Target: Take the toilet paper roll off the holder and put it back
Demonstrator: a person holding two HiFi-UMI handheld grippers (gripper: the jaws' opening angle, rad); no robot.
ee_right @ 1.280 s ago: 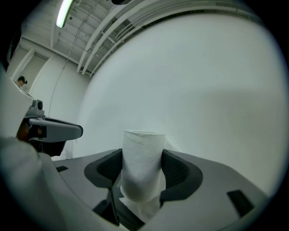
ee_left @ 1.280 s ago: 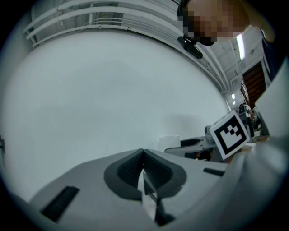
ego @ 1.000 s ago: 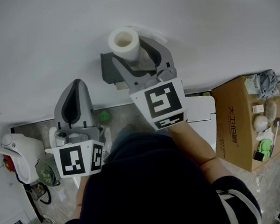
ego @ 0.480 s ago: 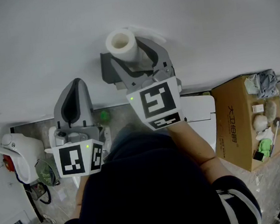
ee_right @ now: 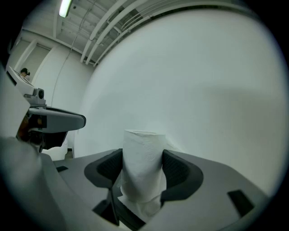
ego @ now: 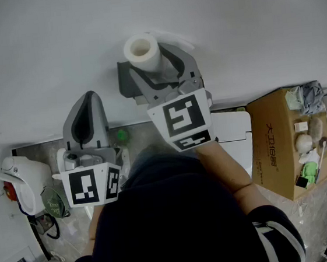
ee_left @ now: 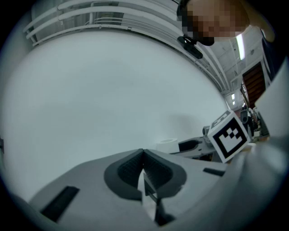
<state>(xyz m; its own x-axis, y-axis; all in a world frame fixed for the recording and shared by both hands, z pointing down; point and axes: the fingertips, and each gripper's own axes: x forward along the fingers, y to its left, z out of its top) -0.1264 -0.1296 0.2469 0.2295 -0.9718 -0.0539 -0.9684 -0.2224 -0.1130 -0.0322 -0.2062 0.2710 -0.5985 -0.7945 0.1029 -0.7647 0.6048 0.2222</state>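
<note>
A white toilet paper roll [ego: 142,51] stands upright between the jaws of my right gripper [ego: 154,57], which is shut on it close to the white wall. In the right gripper view the roll [ee_right: 142,162] fills the gap between both dark pads and its lower end looks squeezed. A dark grey holder [ego: 125,80] sits on the wall just left of and below the roll; the roll is off it. My left gripper [ego: 89,98] hangs lower left, jaws shut on nothing [ee_left: 143,155]. From the left gripper view the roll [ee_left: 167,145] shows far right.
An open cardboard box [ego: 277,144] with small items stands at the right. A white toilet lid [ego: 235,127] lies beside it. A white appliance [ego: 21,173], a small fan [ego: 55,201] and a green ball [ego: 123,135] are low on the left.
My right gripper has shifted slightly up and to the left with the roll in it. The left gripper has not moved.
</note>
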